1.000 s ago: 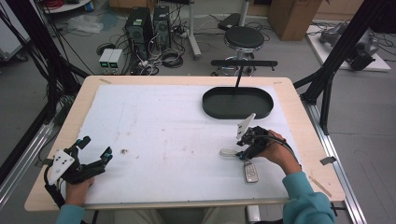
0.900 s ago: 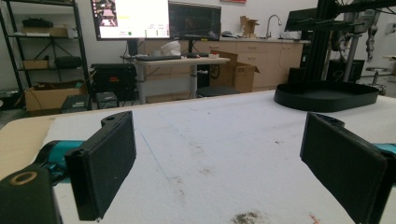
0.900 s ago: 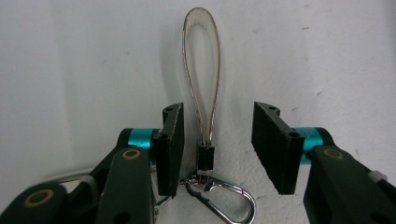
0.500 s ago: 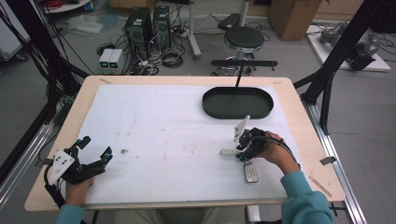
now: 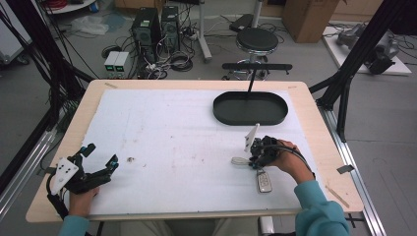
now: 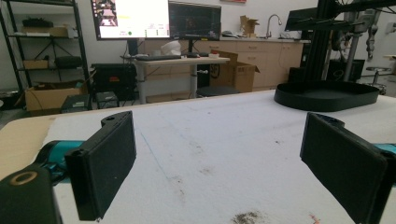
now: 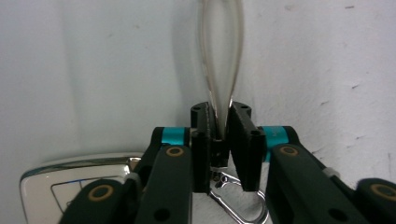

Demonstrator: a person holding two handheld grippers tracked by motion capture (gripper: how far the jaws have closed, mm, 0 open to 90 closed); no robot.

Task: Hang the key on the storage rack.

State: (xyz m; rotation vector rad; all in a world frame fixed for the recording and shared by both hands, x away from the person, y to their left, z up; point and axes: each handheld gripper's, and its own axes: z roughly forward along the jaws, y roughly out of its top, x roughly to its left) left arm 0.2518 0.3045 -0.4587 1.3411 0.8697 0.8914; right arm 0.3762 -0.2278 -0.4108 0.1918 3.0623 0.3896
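Note:
A silver key fob [image 5: 264, 182] lies on the white mat near the front right, with a clear plastic loop [image 5: 238, 161] stretching left from its metal clip. My right gripper [image 5: 253, 158] is shut on that loop. In the right gripper view the pads [image 7: 243, 140] pinch the clear loop [image 7: 207, 70] just above the metal clip [image 7: 238, 205], and the key fob [image 7: 70, 182] sits at lower left. My left gripper [image 5: 101, 155] rests at the front left, wide open with nothing between its fingers. The left gripper [image 6: 219, 158] shows bare mat in the gap.
A black oval tray [image 5: 250, 123] stands empty at the back right, and the tray [image 6: 327, 95] appears far off in the left gripper view. A small dark speck [image 5: 130, 159] lies on the mat near the left gripper. The table's wooden edge [image 5: 196, 216] frames the mat.
The right gripper has shifted slightly left and toward the front over the loop. The left gripper and the key fob have stayed put.

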